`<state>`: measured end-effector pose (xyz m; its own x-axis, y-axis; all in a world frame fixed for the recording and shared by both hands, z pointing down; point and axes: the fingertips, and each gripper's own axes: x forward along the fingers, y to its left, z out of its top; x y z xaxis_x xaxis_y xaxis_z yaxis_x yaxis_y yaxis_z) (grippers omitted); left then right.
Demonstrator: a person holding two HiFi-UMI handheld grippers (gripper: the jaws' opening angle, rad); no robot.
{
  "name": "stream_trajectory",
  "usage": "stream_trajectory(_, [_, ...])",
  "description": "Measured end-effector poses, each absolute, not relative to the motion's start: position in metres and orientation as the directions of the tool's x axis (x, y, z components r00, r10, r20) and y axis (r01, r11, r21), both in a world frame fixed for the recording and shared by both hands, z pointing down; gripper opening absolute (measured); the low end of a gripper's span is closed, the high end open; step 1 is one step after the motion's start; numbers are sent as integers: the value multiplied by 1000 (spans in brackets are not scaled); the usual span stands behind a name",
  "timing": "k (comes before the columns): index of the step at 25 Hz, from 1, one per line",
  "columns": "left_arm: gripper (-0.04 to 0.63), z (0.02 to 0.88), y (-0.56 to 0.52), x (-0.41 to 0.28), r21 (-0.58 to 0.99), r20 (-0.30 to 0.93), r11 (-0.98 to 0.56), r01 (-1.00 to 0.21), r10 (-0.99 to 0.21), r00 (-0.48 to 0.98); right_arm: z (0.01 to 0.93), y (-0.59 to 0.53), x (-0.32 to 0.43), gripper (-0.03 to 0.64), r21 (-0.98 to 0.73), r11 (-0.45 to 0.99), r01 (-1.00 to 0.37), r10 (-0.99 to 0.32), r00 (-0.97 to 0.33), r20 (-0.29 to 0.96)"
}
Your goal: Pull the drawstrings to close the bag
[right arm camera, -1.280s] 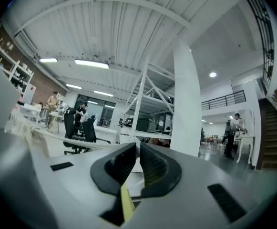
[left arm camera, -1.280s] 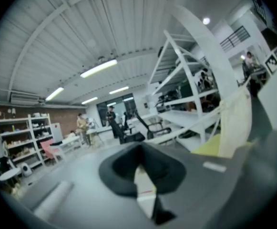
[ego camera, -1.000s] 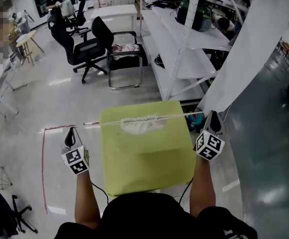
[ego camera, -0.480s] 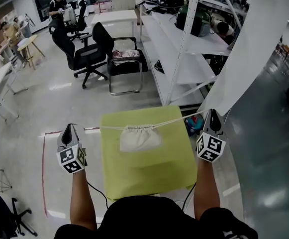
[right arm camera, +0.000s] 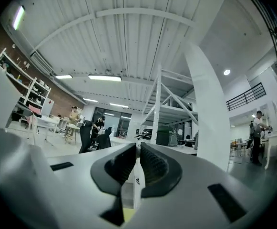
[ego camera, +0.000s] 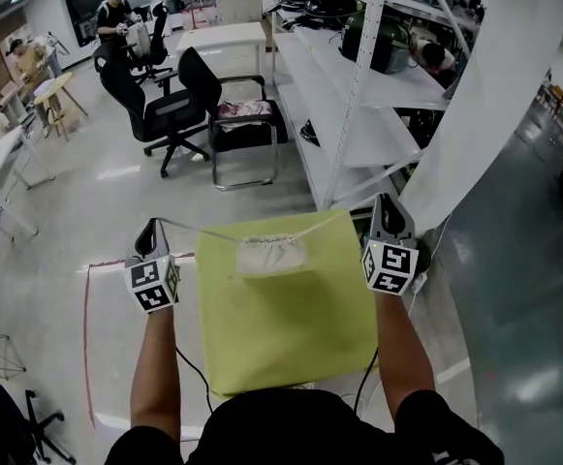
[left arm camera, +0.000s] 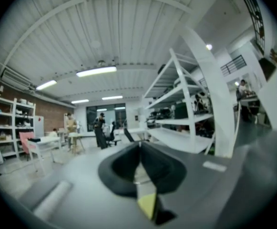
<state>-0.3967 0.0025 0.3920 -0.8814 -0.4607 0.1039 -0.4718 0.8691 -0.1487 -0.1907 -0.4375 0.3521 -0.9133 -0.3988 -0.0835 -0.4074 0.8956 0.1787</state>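
Note:
A small white drawstring bag (ego camera: 271, 256) lies on the yellow-green table top (ego camera: 291, 327), its mouth gathered tight. A thin white drawstring (ego camera: 199, 231) runs from the bag's mouth out to the left, into my left gripper (ego camera: 148, 229), which is shut on its end. The other drawstring end (ego camera: 328, 223) rises to the right into my right gripper (ego camera: 388, 205), shut on it. Both cords slope down toward the bag. In the left gripper view the jaws (left arm camera: 139, 149) are pressed together with a pale strip between them. In the right gripper view the jaws (right arm camera: 137, 151) pinch a white strip.
White metal shelving (ego camera: 359, 95) stands beyond the table on the right, and a slanted white beam (ego camera: 475, 114) crosses beside it. Black office chairs (ego camera: 170, 105) and a white desk (ego camera: 223, 35) stand on the floor ahead. Red tape (ego camera: 85, 327) marks the floor at left. People (ego camera: 118, 13) stand far back.
Both grippers have moved forward and closer together, the right one more. The cords, earlier stretched almost straight, now slope down to the bag, which has shifted toward the table's far edge.

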Motion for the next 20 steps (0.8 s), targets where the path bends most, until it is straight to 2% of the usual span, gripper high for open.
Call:
stream_trajectory(4, [15,387,-34,-430,-171,123,848,-501,-486,-865,347,-438,-243,31,203,909,-364,-358,-931,-67])
stream_trajectory(7, [15,366,-52,-442,-189,88,840,-509,-502,-860,322,-430,-265,31,235,908,-346,-331,-938,-105])
stream_trajectory(13, [15,339,-65,-423,-174,27,822,-542,-546,-837,294,-410,-251,31,250,915,-316,-286,-947,-149])
stream_trajectory(17, [15,366,-68,-388,-112,48,782,-613,-612,-789,327,-385,-227,31,266,928,-260,-250,-966,-71])
stream_trajectory(20, [15,415,-65,-366,-21,130,777,-630,-622,-772,382,-369,-213,31,253,944,-213,-231,-972,42])
